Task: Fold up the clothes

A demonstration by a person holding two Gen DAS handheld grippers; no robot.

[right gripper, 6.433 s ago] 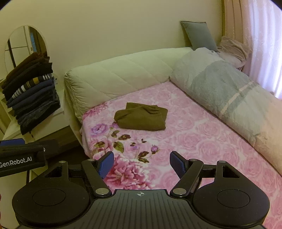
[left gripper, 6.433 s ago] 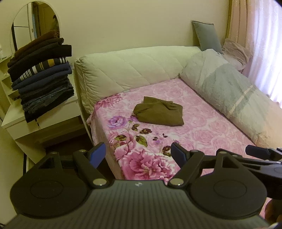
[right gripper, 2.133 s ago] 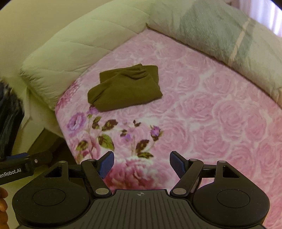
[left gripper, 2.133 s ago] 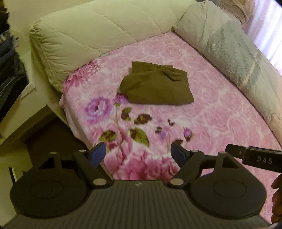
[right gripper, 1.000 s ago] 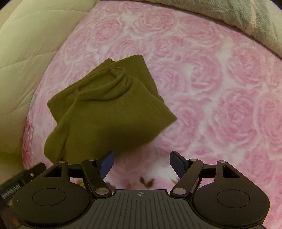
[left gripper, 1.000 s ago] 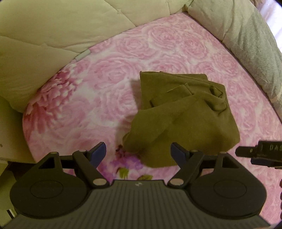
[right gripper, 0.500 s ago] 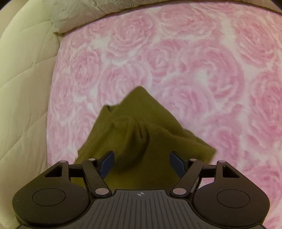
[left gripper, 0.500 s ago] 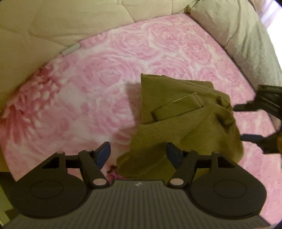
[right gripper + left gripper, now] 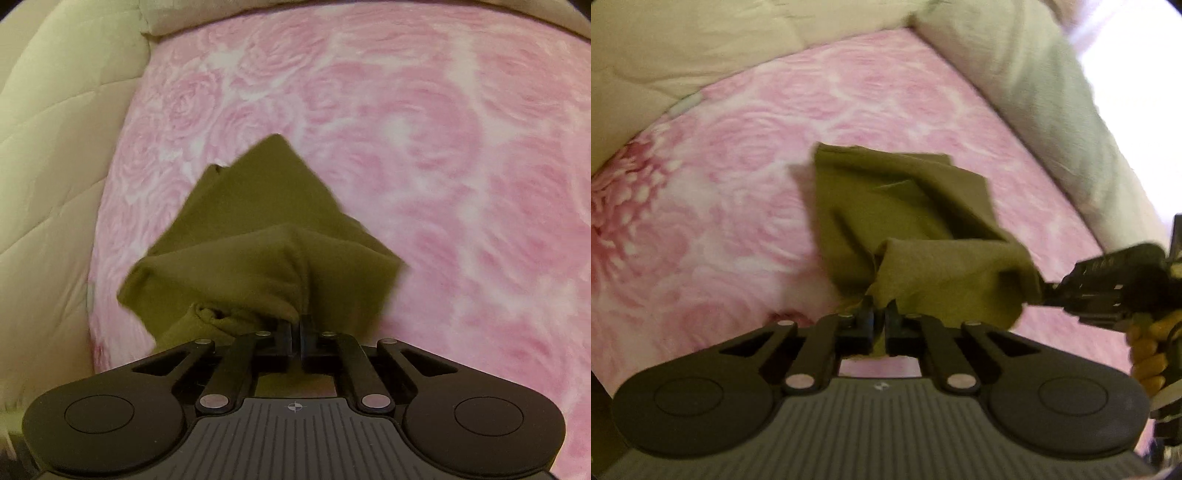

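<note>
An olive-green garment (image 9: 905, 218) lies bunched on the pink rose-patterned bed sheet (image 9: 720, 192). My left gripper (image 9: 880, 314) is shut on the garment's near edge and lifts a fold of it. My right gripper (image 9: 294, 326) is shut on another part of the same garment (image 9: 266, 236), which tents up in front of it. The right gripper also shows in the left wrist view (image 9: 1108, 291) at the right, its jaws hidden behind the cloth it holds.
A cream quilted headboard cushion (image 9: 683, 48) runs along the bed's far left side and also shows in the right wrist view (image 9: 48, 155). A rolled grey-green blanket (image 9: 1052, 99) lies along the far right. Pink sheet (image 9: 461, 184) spreads to the right of the garment.
Both grippers have closed onto the olive garment and pulled it up off the sheet. Half a second ago both were open just above it.
</note>
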